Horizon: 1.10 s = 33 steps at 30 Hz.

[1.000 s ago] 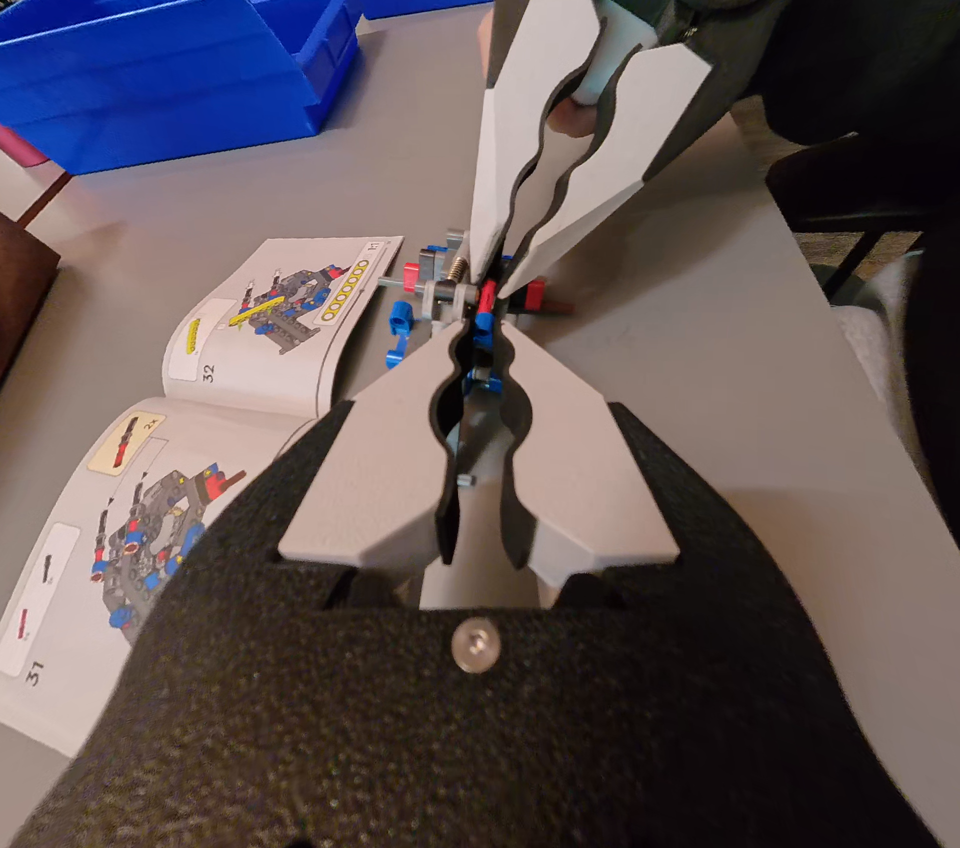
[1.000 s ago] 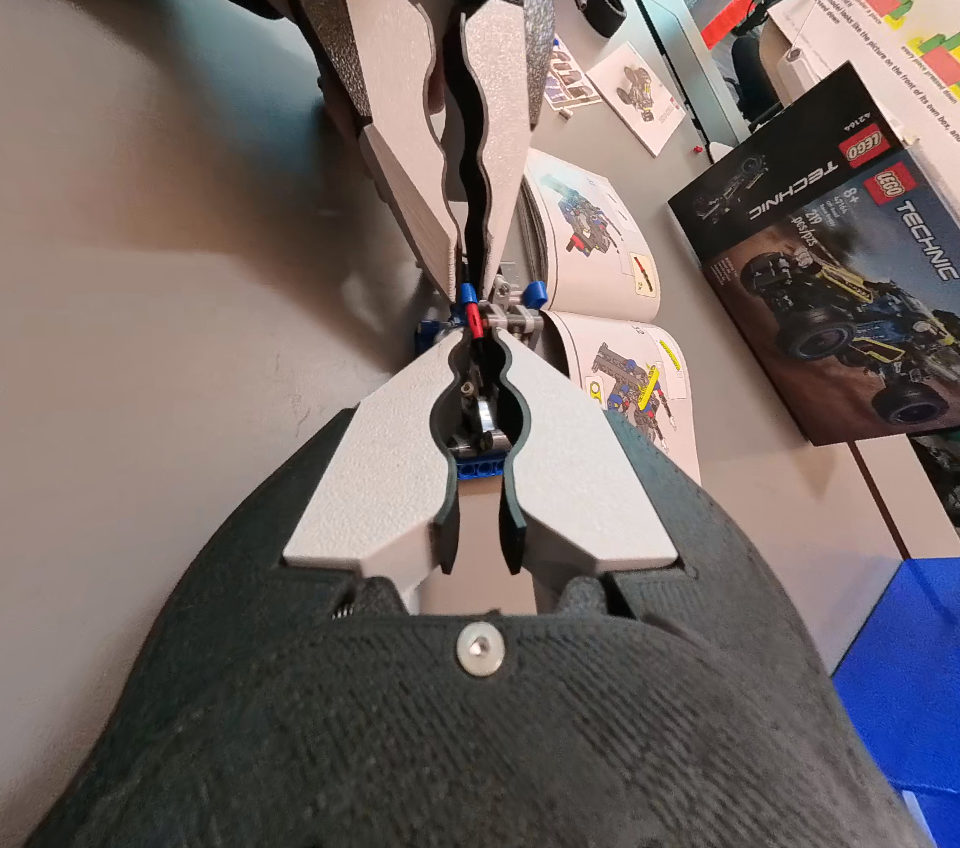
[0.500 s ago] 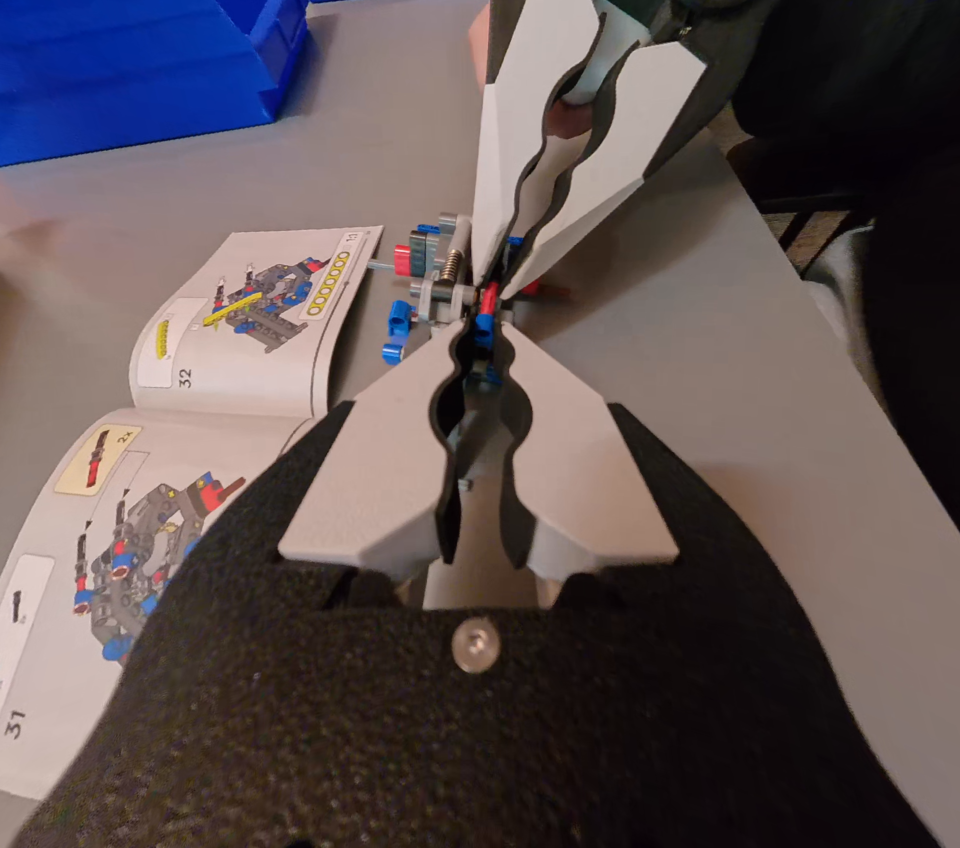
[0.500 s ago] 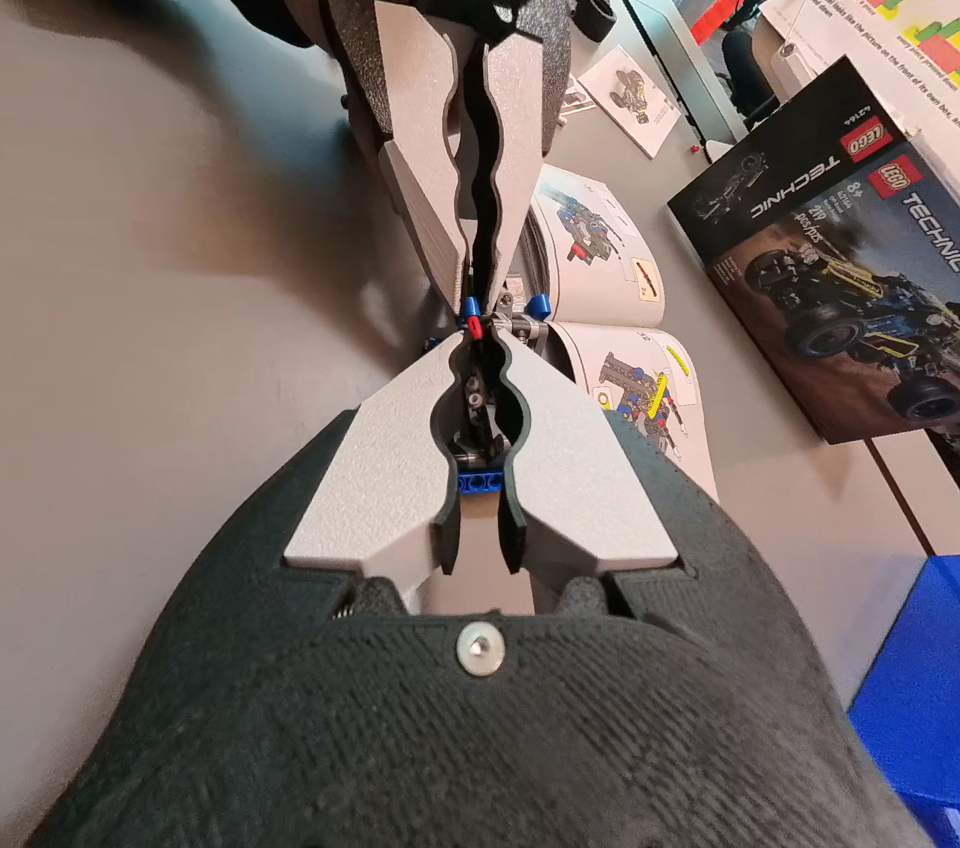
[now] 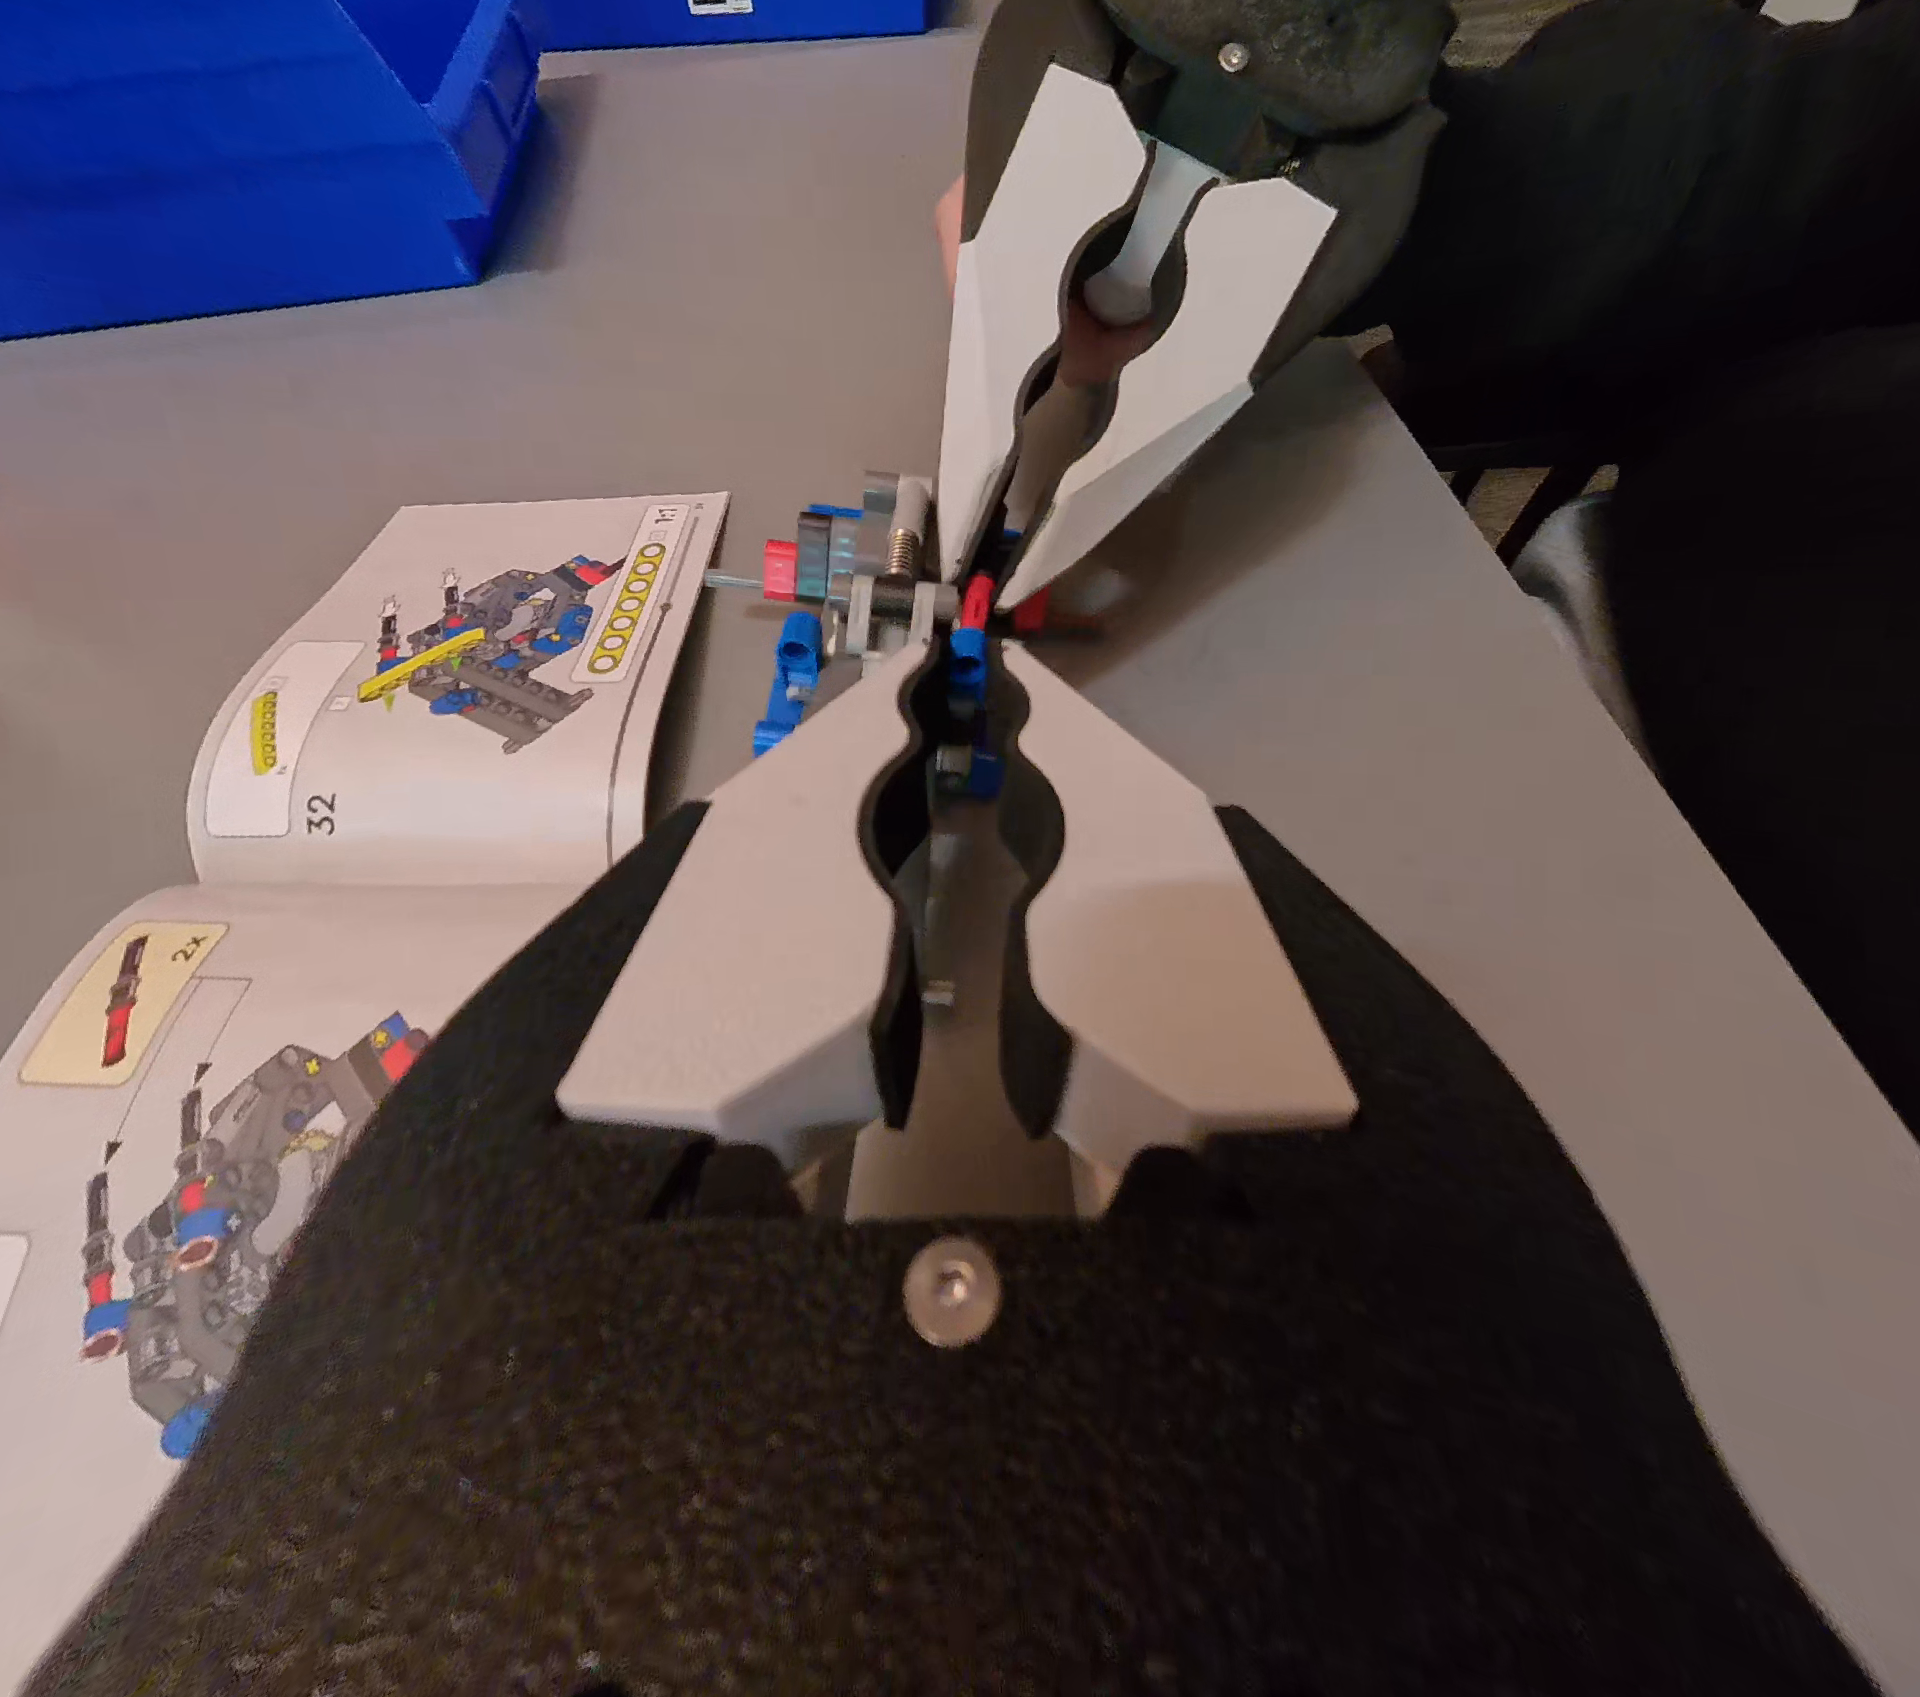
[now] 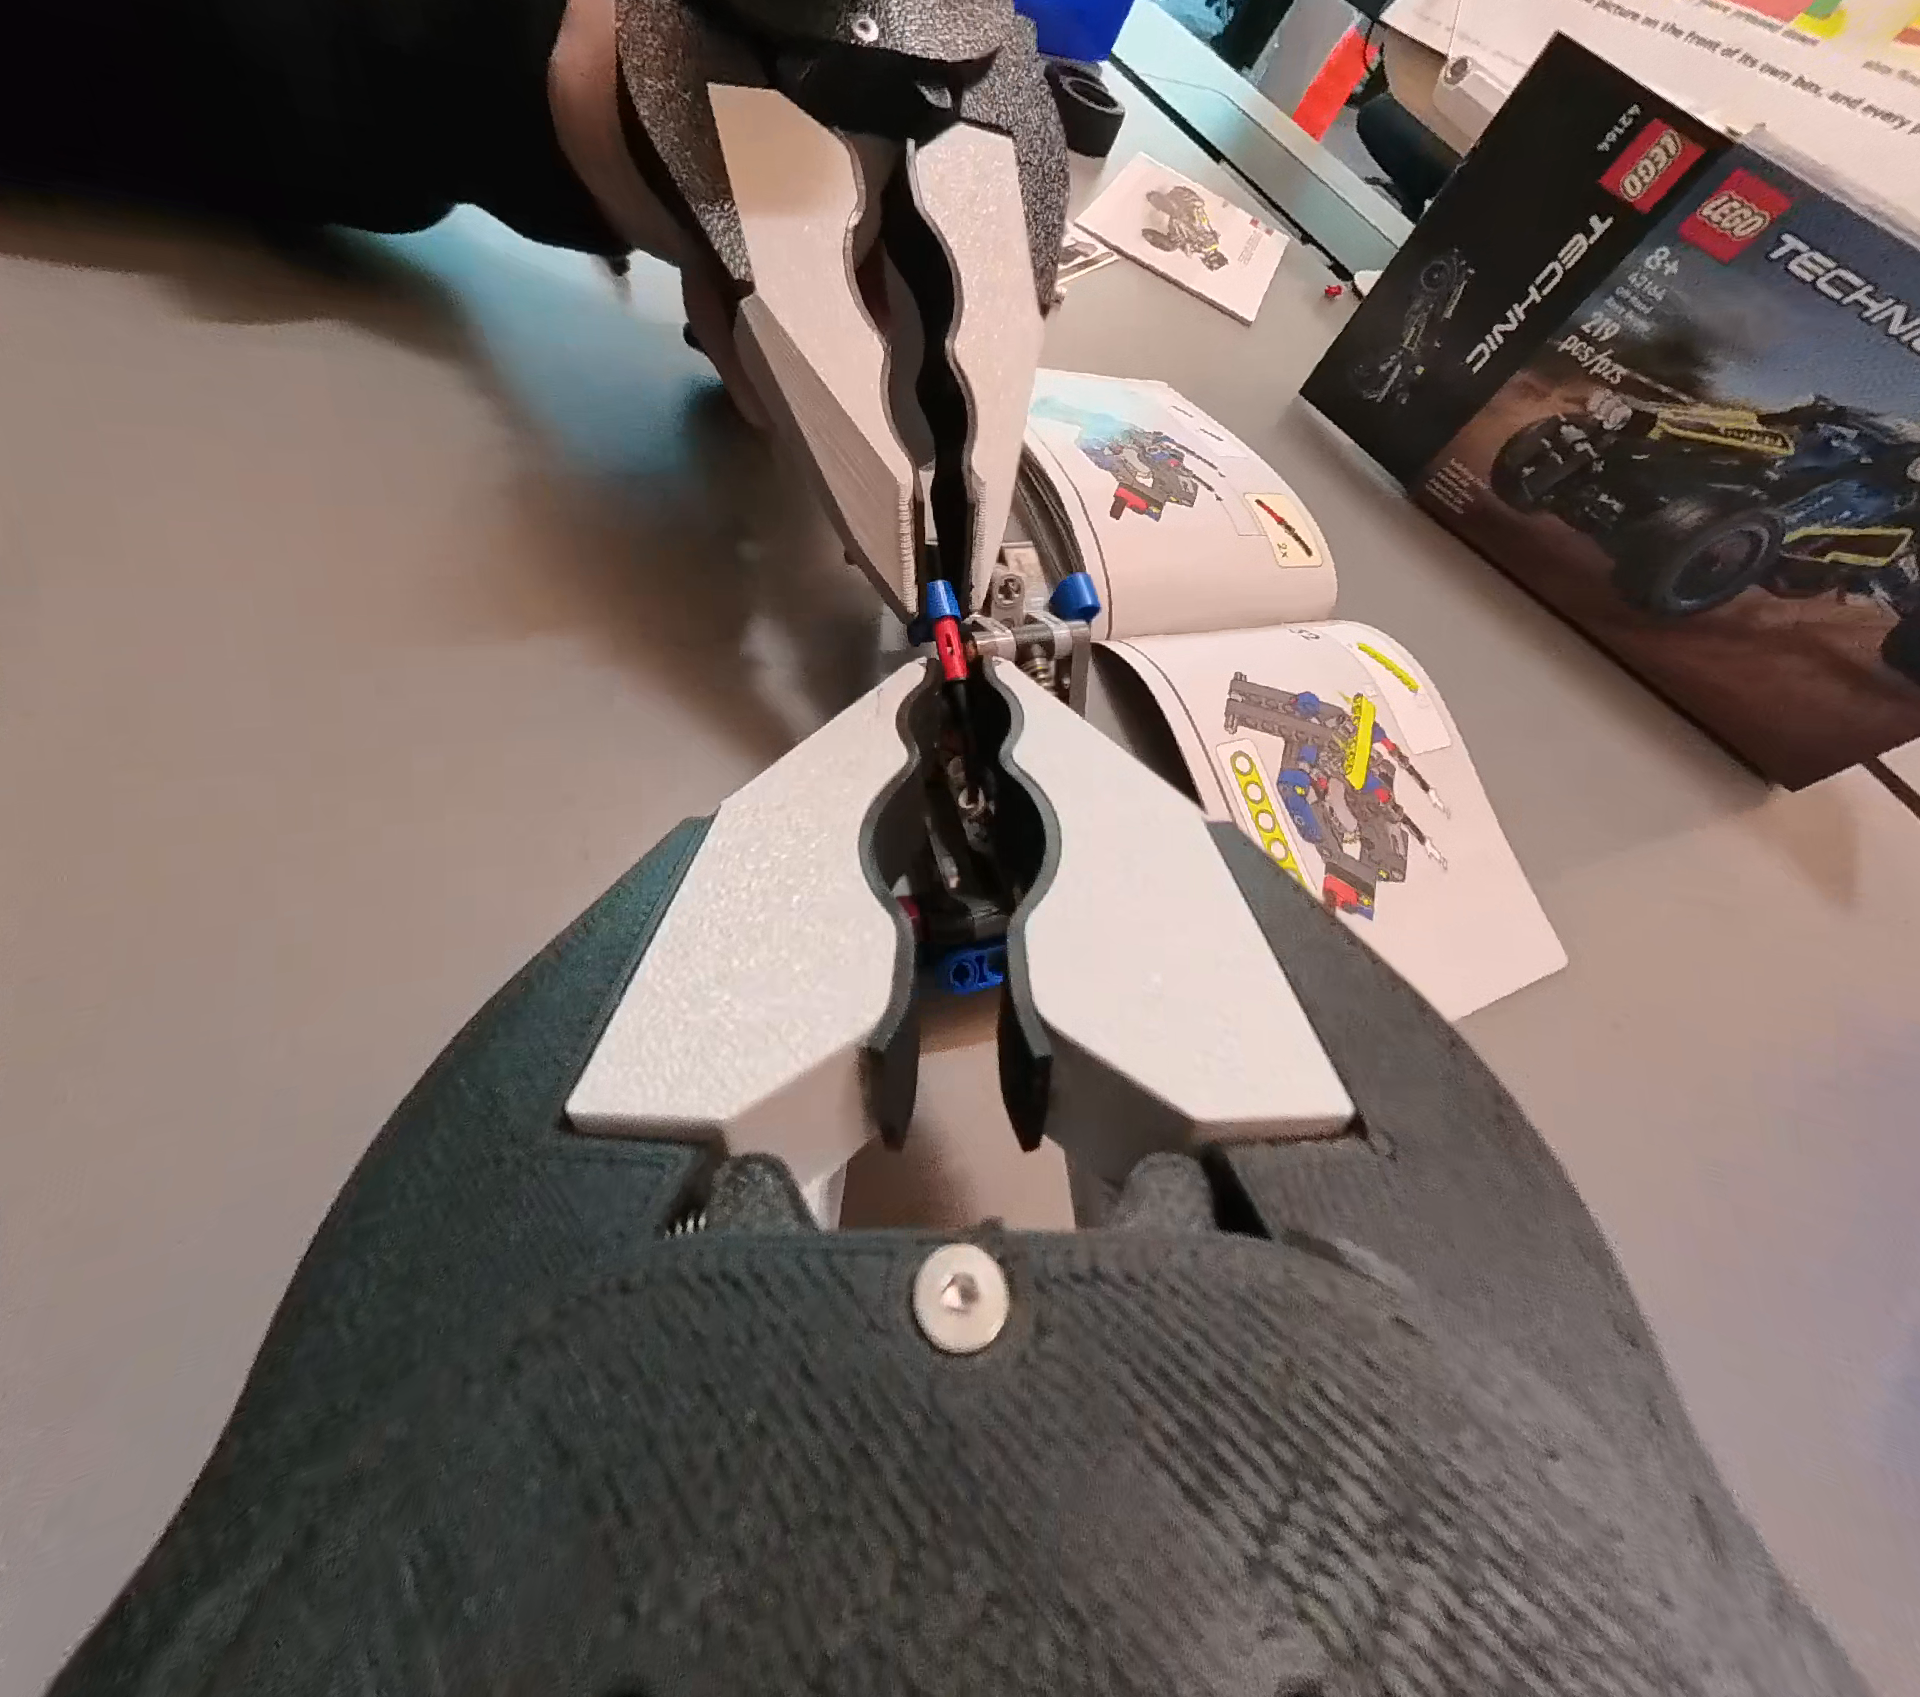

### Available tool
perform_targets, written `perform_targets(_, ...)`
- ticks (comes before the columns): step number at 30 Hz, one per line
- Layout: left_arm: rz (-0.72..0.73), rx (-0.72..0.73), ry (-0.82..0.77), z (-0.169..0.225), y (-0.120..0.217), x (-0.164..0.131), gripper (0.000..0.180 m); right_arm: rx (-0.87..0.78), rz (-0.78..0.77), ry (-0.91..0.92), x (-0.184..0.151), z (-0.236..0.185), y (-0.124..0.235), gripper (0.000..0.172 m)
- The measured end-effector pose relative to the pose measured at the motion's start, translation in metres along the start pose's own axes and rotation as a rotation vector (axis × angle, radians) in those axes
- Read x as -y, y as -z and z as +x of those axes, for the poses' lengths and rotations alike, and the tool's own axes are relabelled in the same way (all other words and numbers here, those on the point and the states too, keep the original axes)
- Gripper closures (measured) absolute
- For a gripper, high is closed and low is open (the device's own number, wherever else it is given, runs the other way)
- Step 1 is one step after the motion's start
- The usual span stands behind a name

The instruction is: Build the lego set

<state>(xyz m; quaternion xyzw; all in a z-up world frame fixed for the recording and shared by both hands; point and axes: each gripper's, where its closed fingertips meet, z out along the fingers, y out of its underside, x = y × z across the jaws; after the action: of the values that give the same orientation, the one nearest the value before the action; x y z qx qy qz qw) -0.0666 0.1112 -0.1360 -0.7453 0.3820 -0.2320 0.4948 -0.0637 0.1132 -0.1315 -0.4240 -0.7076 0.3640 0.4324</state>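
Since a second ago both views have drawn back a little, the tools keeping their grip. The left tool (image 5: 966,660) pinches a blue pin on the brick assembly (image 5: 873,587); the right tool (image 6: 956,671), meeting it tip to tip, pinches a thin red-and-black axle pin (image 6: 948,645). The assembly rests on the grey surface (image 5: 1299,816) under both tips. Beside it lies an open instruction booklet (image 5: 436,712). Beyond the left tool stand blue bins (image 5: 260,120), one bearing a square coded sticker; right of the right tool stands a printed toy-car box (image 6: 1662,421).
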Motion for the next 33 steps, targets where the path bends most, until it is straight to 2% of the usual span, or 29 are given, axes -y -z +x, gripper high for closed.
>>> perform_targets(17,-0.001,-0.044,-0.026,-0.002,0.0,-0.001,0.177,-0.008,-0.03,-0.006,-0.003,0.001,0.0,0.169)
perform_targets(24,0.075,-0.088,-0.012,0.0,0.006,0.009,0.176,-0.009,0.063,-0.057,0.009,0.003,0.004,0.169)
perform_targets(33,0.163,-0.104,0.063,-0.009,0.013,0.02,0.177,-0.006,0.121,-0.367,0.019,0.014,0.001,0.169)
